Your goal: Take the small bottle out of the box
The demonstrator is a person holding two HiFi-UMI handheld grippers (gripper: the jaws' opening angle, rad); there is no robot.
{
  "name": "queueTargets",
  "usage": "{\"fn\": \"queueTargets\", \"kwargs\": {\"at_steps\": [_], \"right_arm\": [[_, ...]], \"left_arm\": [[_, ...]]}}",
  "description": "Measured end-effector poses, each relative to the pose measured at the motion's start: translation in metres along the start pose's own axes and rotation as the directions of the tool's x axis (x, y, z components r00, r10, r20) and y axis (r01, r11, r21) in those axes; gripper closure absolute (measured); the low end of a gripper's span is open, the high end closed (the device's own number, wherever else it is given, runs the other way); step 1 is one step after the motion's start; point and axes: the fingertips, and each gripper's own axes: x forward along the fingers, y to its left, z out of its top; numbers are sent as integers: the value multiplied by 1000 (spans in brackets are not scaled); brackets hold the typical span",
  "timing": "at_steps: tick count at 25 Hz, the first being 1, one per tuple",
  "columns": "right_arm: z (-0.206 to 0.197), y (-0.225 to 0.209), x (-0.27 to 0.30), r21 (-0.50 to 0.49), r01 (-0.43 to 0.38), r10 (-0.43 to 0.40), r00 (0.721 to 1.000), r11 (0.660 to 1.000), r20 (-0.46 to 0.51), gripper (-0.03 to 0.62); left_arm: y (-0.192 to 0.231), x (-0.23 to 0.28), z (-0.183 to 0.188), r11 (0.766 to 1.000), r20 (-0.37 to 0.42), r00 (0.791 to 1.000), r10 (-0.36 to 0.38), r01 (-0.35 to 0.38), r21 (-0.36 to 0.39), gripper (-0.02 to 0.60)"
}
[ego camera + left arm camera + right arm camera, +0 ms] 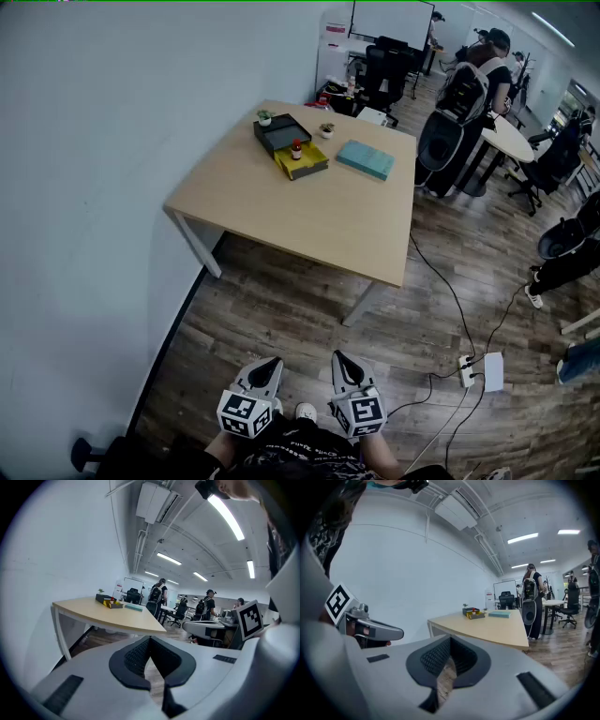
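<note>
Standing upright inside the open yellow box [302, 161], the bottle [296, 148] had not been lifted out, so the whole task was left: the approach, the grasp and the lift. The bottle was small, with a red cap over a darker body, and was likely hard and smooth. The box was shallow and square-cornered, perhaps card or plastic. Against the far side of the box lay a black tray [279, 133]; right of the box, apart from it, lay a flat teal book [366, 159]. All sat on the pale wood-grain counter [309, 206]. Well short of the box, over the dark plank floor [281, 319], the left hand-held gripper [268, 366] and right hand-held gripper [341, 362] were both closed on nothing, with ribbed black pads [136, 657] together.
</note>
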Motion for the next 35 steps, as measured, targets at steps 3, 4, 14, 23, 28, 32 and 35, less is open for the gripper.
{"fn": "queueTargets", "kwargs": {"at_steps": [3,4,14,23,28,32,35], "right_arm": [[5,9,-4,-7,-12,12,1000,1000,10,594],[4,9,-7,-4,-6,6,1000,1000,14,594],[6,3,-22,-1,40,-40,998,999,51,592],[5,14,-20,5,46,-47,998,999,41,470],[1,23,-19,-2,20,-20,999,1000,30,316],[6,27,-14,-2,19,-19,999,1000,35,316],[9,35,-7,-5,19,-19,999,1000,40,316]], "left_arm": [[11,-9,4,1000,10,1000,24,-24,6,578],[14,-11,4,999,12,999,32,-32,7,578],[10,-24,1,999,49,998,34,-34,2,578],[15,-36,4,999,62,998,-12,14,-37,518],[21,-42,-5,998,30,999,-25,27,-54,316],[31,-47,7,1000,63,998,8,-6,-29,311],[40,-51,18,1000,86,996,19,-19,-9,281]]}}
